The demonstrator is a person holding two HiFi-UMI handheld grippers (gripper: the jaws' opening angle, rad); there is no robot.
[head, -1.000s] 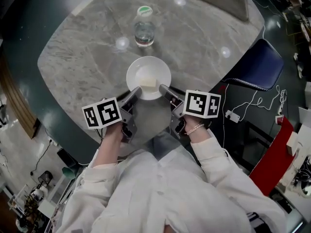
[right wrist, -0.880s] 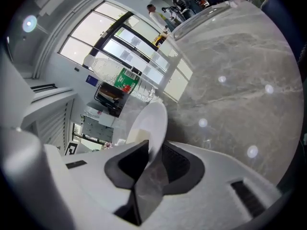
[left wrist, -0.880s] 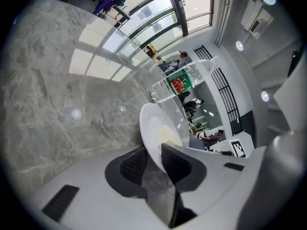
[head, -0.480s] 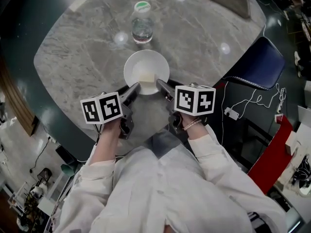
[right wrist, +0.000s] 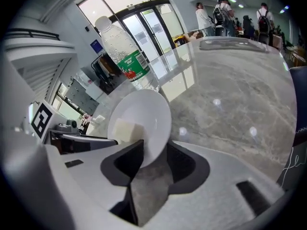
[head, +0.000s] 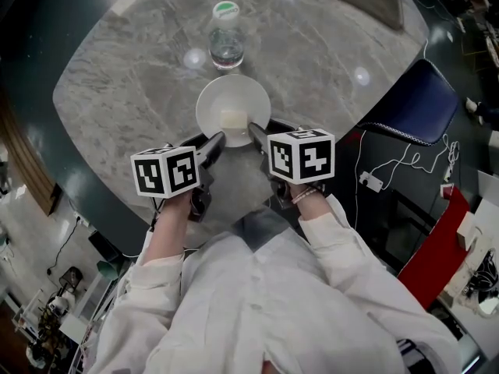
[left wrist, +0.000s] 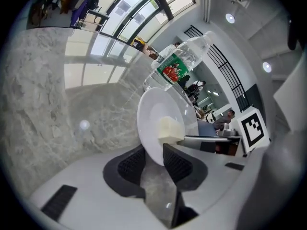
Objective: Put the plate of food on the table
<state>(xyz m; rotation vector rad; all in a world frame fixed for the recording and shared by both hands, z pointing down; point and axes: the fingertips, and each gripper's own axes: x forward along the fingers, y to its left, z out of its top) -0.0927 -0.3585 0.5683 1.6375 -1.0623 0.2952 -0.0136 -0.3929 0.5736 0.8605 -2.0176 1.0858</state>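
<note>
while the left gripper (head: 217,139) pinches the plate (head: 222,98) rim, the right gripper (head: 254,129) has just been opening around it.

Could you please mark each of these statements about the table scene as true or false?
1. The plate holds a single pale block of food. True.
2. The bottle has a red cap. False: the cap is green.
3. The bottle stands between the person and the plate. False: it stands beyond the plate, on its far side.
4. The left gripper and the right gripper are both at the plate's near rim. True; the right gripper's jaws have just been opening, with the rim between them.
5. In the head view, a blue chair stands at the right of the table. True.
</note>
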